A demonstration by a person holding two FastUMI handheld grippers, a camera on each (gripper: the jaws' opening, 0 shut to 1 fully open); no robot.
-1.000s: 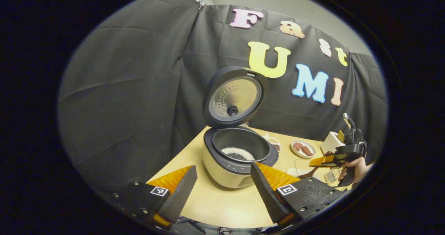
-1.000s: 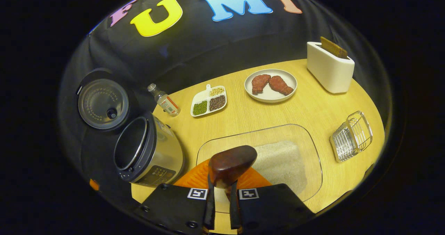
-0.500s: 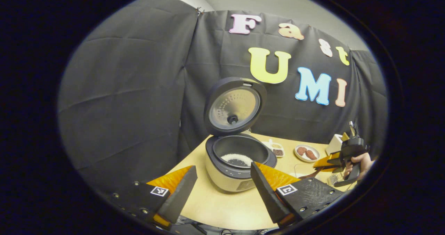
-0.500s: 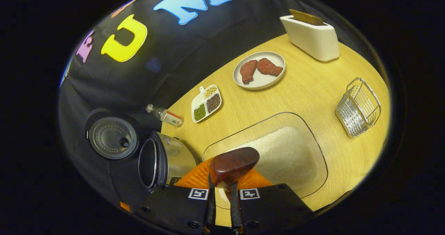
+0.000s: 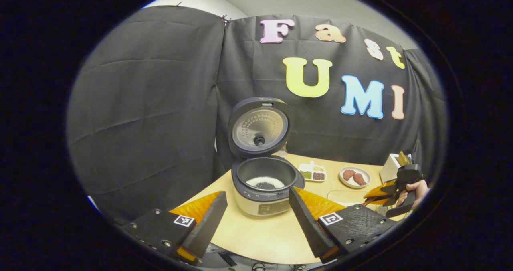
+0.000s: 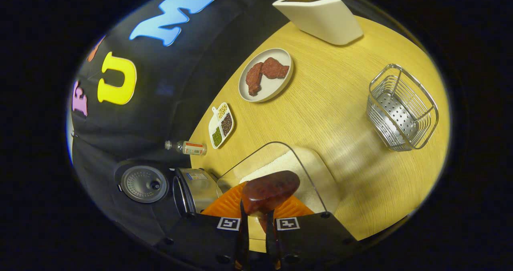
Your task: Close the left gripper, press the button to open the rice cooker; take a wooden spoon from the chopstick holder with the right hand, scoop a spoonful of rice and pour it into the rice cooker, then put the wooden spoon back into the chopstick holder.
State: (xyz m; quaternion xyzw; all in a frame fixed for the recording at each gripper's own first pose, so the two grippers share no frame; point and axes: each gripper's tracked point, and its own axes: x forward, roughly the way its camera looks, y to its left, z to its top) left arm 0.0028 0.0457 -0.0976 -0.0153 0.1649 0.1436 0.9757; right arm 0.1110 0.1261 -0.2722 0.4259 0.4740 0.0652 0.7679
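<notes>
Wooden spoon [image 6: 269,191] sits clenched in the right tongs [image 6: 256,239] above one glass rice tray [image 6: 316,170]; bare table [image 6: 340,102] separates it from one wire chopstick holder [image 6: 402,107]. Left tongs [image 5: 256,219] gape near one open rice cooker [image 5: 262,183].

The bench [image 6: 340,102] is pale yellow wood with a fine straight grain. The rice cooker [image 5: 262,197] has a cream body, a dark grey rim and lid, and white rice in its dark pot. The wooden spoon [image 6: 269,191] is glossy reddish brown. The chopstick holder [image 6: 400,108] is silvery wire with a perforated base. The plate [image 6: 266,76] is white under reddish-brown pieces. The toaster [image 6: 320,16] is cream.
</notes>
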